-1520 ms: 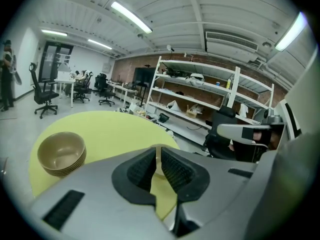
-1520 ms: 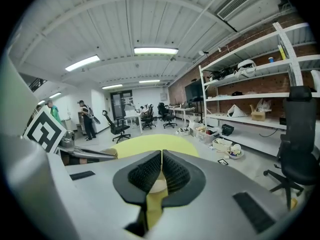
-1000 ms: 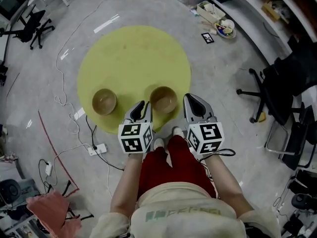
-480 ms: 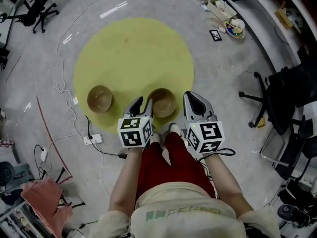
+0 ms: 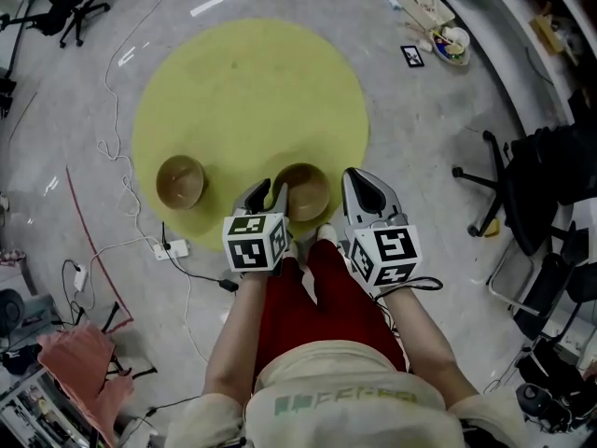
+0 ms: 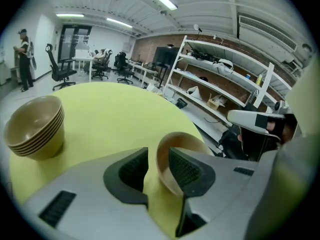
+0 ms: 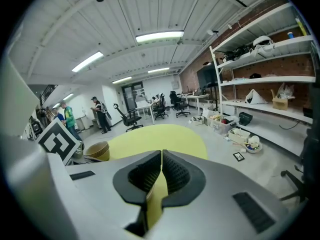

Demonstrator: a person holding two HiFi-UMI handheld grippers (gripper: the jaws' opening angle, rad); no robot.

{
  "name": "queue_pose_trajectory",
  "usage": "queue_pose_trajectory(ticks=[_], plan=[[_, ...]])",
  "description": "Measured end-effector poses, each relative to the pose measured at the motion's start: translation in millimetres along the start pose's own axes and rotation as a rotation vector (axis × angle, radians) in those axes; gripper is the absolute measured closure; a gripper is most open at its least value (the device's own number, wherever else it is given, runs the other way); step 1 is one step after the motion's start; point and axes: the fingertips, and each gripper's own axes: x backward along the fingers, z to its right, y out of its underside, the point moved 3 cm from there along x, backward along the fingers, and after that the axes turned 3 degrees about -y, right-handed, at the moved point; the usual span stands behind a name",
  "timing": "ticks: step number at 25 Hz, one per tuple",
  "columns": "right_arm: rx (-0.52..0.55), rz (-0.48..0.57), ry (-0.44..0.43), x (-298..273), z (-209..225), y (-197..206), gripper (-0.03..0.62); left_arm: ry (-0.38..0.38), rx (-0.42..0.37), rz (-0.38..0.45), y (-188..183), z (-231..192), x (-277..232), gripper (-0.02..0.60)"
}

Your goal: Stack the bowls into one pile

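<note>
A single tan bowl [image 5: 304, 190] sits near the front edge of the round yellow table [image 5: 252, 82]. A stack of several like bowls [image 5: 180, 180] stands to its left. My left gripper [image 5: 269, 195] is open and straddles the single bowl's left rim. In the left gripper view the single bowl's wall [image 6: 167, 156] stands between the two pads of my left gripper [image 6: 157, 166]; the right pad is inside the bowl, and a gap shows at the left pad. The stack [image 6: 35, 129] is off to the left. My right gripper [image 5: 360, 184] hovers just right of the bowl, shut on nothing [image 7: 160, 176].
Cables [image 5: 117, 152] and a power strip [image 5: 173, 248] lie on the floor left of the table. A black office chair [image 5: 527, 180] stands at the right. A box of small items [image 5: 434, 21] sits at the back right, and shelving [image 6: 225, 84] stands beyond.
My left gripper has come forward and its jaws now sit over the single bowl's rim. The right gripper has kept its place beside the bowl.
</note>
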Motion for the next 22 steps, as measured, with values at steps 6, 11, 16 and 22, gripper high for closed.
queue_pose_trajectory(ticks=[6,11,16,22], plan=[[-0.001,-0.022,-0.015,-7.6,0.5,7.0,0.557,-0.020,0.006,-0.021,3.2,-2.5,-8.2,0.460],[-0.010,-0.044,-0.016,-12.6,2.7,12.1,0.557,-0.024,0.011,-0.038,5.1,-1.4,-12.6,0.462],[-0.019,-0.084,-0.024,-17.4,3.1,21.8,0.557,-0.048,0.026,-0.048,7.9,-2.1,-16.2,0.477],[-0.023,-0.117,-0.026,-17.0,4.6,32.7,0.557,-0.100,0.029,-0.050,11.0,-4.0,-17.0,0.524]])
